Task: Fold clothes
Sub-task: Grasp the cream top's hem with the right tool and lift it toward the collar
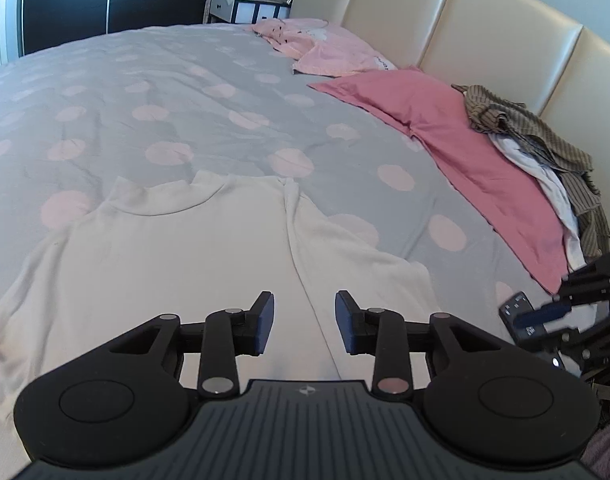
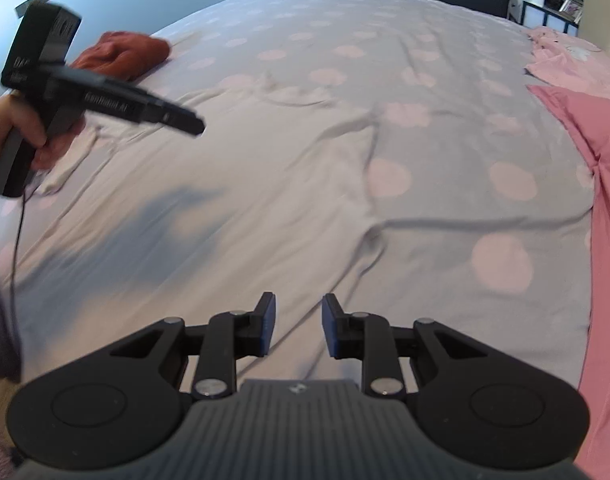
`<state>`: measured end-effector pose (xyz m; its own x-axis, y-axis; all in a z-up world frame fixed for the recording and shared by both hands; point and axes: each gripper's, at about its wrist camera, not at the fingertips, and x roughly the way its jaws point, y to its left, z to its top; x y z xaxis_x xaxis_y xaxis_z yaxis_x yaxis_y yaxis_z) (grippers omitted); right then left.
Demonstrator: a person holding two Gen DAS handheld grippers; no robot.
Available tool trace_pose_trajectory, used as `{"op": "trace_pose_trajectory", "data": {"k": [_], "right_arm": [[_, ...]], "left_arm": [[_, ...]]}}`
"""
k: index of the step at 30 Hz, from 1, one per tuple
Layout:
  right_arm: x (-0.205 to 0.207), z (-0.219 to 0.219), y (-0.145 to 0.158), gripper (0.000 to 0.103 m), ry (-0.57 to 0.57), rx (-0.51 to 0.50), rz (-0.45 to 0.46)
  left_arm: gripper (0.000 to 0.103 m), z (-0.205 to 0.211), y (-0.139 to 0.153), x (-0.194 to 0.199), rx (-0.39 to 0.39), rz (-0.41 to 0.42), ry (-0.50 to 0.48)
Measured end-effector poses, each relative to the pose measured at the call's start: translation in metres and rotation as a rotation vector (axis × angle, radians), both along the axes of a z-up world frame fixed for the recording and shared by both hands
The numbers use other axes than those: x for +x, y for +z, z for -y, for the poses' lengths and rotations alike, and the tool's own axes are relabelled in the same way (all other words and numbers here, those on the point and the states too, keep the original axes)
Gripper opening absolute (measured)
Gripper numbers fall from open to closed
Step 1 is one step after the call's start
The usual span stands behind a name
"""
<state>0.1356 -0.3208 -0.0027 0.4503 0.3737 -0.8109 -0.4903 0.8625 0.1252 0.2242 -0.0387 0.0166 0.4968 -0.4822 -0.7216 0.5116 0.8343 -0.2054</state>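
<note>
Two grippers are in play, and neither has hold of anything right now. My left gripper hangs over the white top, which lies flat on the bed, neckline pointing away from me, one side already turned in so a long folded edge runs down the middle; its fingers stand partly apart with nothing but cloth below them, not pinched. My right gripper looks down on bare dotted duvet, its fingers also partly apart and empty. In the right wrist view I see the hand carrying the left gripper off to the left, blurred, with a rust-red garment bunched near the far edge of the bed. A dark pink pillow and a heap of striped and pale clothes sit by the headboard, well apart from the top. I judge the fold to be partway through: one side turned in, the other sleeve at the left still spread out. Next I would want to bring both sets of fingers down onto that spread side, one near the shoulder and one near the hem, pinch only the upper layer, and carry it across to meet the folded edge without dragging the whole top over the duvet.
</note>
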Motion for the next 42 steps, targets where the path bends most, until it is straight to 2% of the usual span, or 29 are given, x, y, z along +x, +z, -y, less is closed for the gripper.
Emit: {"op": "trace_pose_trajectory", "data": {"k": [5,10,14,16,18,21,24,25,26,29,34,42], "right_arm": [[-0.077,-0.021,-0.016,0.029,-0.009,0.017,-0.086],[-0.151,-0.037,-0.054,0.029,-0.050,0.072,-0.180],[-0.191,-0.049,-0.089,0.028,-0.088,0.118,-0.247],[-0.201,-0.055,-0.103,0.027,-0.082,0.103,-0.246],[-0.204,-0.058,-0.114,0.021,-0.067,0.115,-0.234],[-0.198,-0.059,-0.119,0.019,-0.065,0.119,-0.190],[-0.191,-0.060,-0.122,0.019,-0.068,0.130,-0.207],[-0.189,-0.060,-0.123,0.015,-0.068,0.137,-0.215],[-0.188,-0.060,-0.124,0.004,-0.065,0.149,-0.229],[-0.189,-0.053,-0.120,0.003,-0.089,0.173,-0.284],[-0.187,-0.046,-0.099,0.003,-0.116,0.233,-0.335],[-0.185,-0.045,-0.091,0.003,-0.090,0.284,-0.380]], "left_arm": [[0.039,-0.017,0.016,-0.045,0.002,0.021,0.008],[0.039,-0.033,0.016,-0.079,0.008,-0.001,0.020],[0.039,-0.039,0.019,-0.098,0.004,-0.020,0.024],[0.039,-0.037,0.022,-0.107,0.004,-0.013,0.012],[0.039,-0.033,0.026,-0.115,0.004,-0.004,-0.002],[0.040,-0.025,0.031,-0.125,0.007,0.007,-0.029],[0.046,-0.011,0.034,-0.129,0.013,0.012,-0.063],[0.047,-0.003,0.034,-0.129,0.021,0.014,-0.075],[0.047,0.004,0.033,-0.127,0.031,0.014,-0.084],[0.047,0.031,0.030,-0.117,0.067,0.019,-0.118],[0.047,0.097,0.012,-0.080,0.178,0.032,-0.200],[0.044,0.190,-0.030,0.002,0.296,-0.038,-0.227]]}}
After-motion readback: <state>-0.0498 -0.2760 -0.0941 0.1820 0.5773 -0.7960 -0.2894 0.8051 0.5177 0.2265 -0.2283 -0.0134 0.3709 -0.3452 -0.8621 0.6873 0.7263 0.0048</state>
